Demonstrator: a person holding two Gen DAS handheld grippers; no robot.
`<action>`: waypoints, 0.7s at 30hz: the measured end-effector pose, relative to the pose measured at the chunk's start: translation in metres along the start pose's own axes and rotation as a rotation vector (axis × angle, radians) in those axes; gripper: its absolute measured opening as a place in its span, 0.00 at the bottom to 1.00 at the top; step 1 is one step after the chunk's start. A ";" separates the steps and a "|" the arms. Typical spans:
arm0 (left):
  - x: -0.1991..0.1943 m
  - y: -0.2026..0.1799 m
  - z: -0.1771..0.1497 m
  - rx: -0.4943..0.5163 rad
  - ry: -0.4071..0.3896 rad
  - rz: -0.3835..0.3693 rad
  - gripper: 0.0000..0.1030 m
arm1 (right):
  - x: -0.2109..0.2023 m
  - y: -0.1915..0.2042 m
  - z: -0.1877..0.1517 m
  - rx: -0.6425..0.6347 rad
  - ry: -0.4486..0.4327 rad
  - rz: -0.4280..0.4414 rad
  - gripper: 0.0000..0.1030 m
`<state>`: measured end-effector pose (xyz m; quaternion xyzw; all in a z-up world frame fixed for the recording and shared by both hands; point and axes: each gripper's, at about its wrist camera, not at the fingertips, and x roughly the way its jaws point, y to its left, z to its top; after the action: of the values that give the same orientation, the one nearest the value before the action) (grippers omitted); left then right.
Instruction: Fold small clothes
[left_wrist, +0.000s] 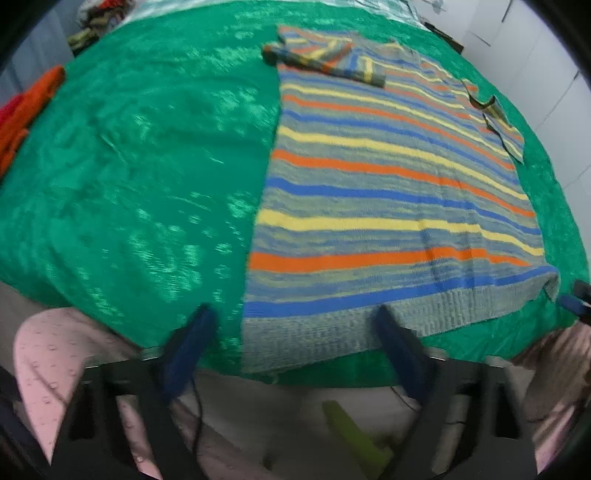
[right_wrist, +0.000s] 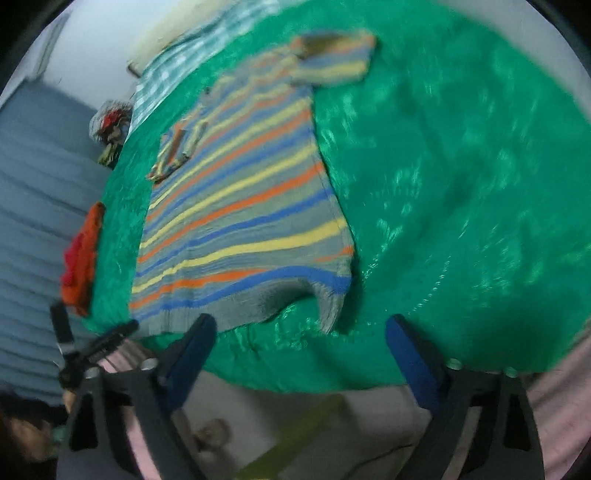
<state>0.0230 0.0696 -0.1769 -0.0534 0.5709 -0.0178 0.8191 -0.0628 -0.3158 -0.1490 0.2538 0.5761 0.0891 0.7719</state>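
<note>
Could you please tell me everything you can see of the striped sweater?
The sweater is a knit with grey-blue ground and orange, yellow and blue stripes, ending in a ribbed grey hem. It lies spread flat on the green cloth, hem toward the cameras. One short sleeve is folded in over the chest; the other lies out to the side. One hem corner is slightly curled. Both grippers, left and right, are open near the hem, not holding it.

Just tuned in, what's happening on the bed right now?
A striped knit shirt lies flat on the green cover, with one sleeve already folded in. The left gripper and right gripper both hover open at the hem, holding nothing. Orange clothes wait aside.
</note>
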 end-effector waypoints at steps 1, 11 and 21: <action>0.002 0.001 0.002 -0.002 0.010 -0.020 0.62 | 0.007 -0.005 0.002 0.024 0.010 0.011 0.81; -0.009 0.005 0.013 0.004 0.031 -0.114 0.05 | 0.014 0.006 0.016 -0.010 0.045 0.139 0.06; -0.008 0.008 0.019 0.084 0.118 -0.020 0.04 | 0.017 -0.008 0.011 -0.007 0.193 -0.032 0.04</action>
<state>0.0378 0.0796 -0.1640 -0.0235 0.6163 -0.0529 0.7854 -0.0488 -0.3187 -0.1652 0.2322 0.6515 0.1029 0.7148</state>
